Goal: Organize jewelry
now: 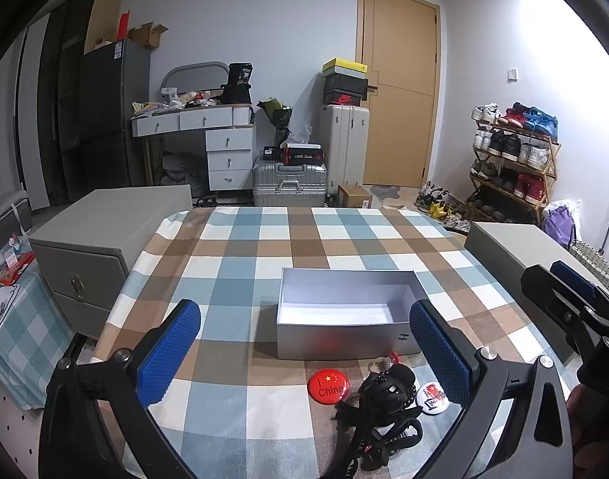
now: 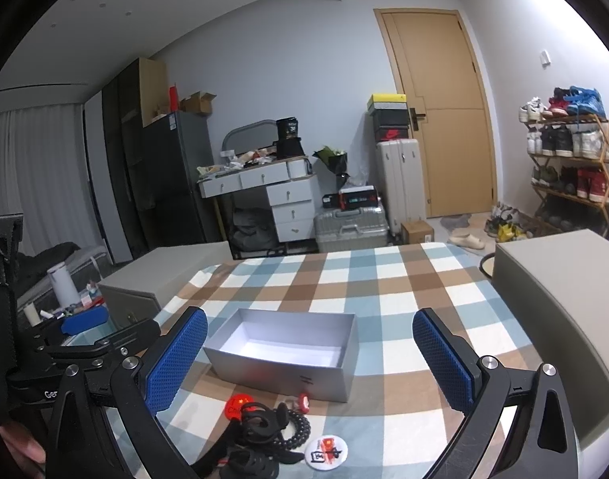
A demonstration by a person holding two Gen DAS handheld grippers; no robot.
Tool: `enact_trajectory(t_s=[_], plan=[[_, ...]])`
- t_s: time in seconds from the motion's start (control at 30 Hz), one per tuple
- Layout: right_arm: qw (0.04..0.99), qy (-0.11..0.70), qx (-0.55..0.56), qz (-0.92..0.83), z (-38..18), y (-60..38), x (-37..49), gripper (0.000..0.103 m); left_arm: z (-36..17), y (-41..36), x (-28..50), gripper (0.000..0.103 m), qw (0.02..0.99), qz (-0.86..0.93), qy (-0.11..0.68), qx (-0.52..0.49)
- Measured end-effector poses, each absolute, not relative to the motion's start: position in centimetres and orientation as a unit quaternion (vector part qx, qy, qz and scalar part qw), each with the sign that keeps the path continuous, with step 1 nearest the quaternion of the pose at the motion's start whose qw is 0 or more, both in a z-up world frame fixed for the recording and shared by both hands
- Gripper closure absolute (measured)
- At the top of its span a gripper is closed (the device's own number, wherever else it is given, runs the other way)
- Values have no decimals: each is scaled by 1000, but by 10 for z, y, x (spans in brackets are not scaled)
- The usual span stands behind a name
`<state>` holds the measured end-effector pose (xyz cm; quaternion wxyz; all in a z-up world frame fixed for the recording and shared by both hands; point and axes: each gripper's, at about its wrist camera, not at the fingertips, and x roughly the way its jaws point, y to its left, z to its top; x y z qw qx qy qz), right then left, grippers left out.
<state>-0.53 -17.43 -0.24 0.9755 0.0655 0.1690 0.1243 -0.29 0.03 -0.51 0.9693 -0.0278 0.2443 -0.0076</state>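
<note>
L gripper point(image 1: 304, 355): fingers wide apart, nothing between them; hovers over near edge of surface, above the jewelry pile.
Surface point(image 1: 240, 247): checked cloth, blue/brown/white.
Red badge point(image 1: 329, 386): flat on cloth, just L of black pile, in front of box.
Black pile point(image 1: 386, 395): tangle of black straps w/ a beaded bracelet point(image 2: 298, 431), near edge, close to box front but apart from it.
Box point(image 1: 344, 343): silver, open top, white inside, empty; mid-surface, behind all the items.
Small red piece point(image 2: 303, 402): just in front of box wall.
White badge point(image 2: 325, 452): flat, R of pile.
R gripper point(image 2: 310, 363): fingers spread wide, empty; hovers beside L gripper, facing box.
</note>
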Motion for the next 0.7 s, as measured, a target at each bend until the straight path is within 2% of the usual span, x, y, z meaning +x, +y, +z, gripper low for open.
enact_trajectory(t_s=[0.7], plan=[[973, 175, 56, 142, -3, -167, -8, 0, -7, 0, -6, 1, 969, -12, 243, -29]])
